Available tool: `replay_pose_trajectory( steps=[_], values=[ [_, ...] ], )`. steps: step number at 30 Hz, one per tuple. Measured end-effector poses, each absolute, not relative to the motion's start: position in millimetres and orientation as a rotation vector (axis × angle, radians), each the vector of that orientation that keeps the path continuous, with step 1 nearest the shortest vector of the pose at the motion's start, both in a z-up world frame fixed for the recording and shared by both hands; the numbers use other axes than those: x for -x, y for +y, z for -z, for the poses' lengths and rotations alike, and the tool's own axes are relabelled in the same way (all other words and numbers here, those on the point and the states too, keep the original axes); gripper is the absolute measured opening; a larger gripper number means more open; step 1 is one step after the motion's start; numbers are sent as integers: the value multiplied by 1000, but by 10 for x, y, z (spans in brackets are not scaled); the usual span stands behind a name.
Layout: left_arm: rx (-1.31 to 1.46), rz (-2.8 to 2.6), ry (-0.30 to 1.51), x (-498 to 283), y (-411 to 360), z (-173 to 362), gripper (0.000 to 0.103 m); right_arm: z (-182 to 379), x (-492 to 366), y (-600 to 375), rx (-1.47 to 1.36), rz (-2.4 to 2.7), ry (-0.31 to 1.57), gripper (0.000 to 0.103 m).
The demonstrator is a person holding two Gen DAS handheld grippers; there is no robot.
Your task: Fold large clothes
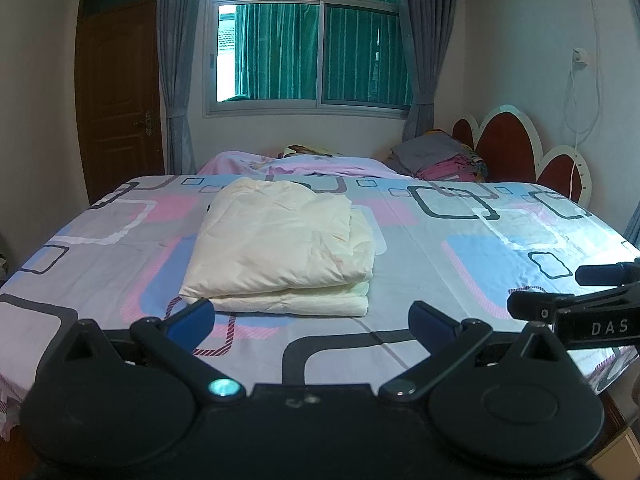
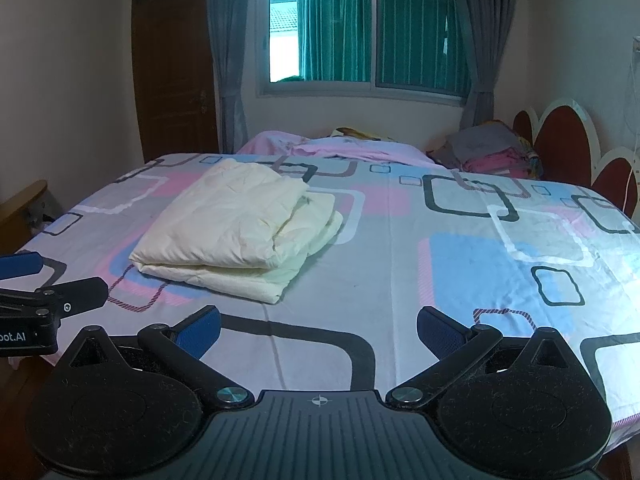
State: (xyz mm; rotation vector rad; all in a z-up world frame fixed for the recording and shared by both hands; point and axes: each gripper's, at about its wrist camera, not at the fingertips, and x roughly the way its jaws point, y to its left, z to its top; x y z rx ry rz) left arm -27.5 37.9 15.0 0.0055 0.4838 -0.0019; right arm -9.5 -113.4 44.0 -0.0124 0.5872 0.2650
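The cloth lies folded on the bed. Both grippers hang near, wide apart, holding nothing.

Legible text, two items. "DAS" stood in white letters on the black body of the right gripper, at the right edge of the left wrist view. "oot.AI", its start cut off, stood on the left gripper, left of the folded cream garment.

Left gripper and right gripper both gape wide (nothing between the blue pads), level, side by side
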Motion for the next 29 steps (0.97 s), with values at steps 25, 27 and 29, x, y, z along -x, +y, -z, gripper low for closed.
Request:
replay_pose_trajectory(
  steps=[25,27,29],
  values=[
    [0,-7,482,336,333,-139,103,-452,93,-1113,9,-276,582,103],
    [2,-10,485,336,328,-138,103,-449,88,-1104,10,-277,584,103],
    [5,-13,486,340,324,-134,103,-449,91,-1098,8,-280,585,103]
  ],
)
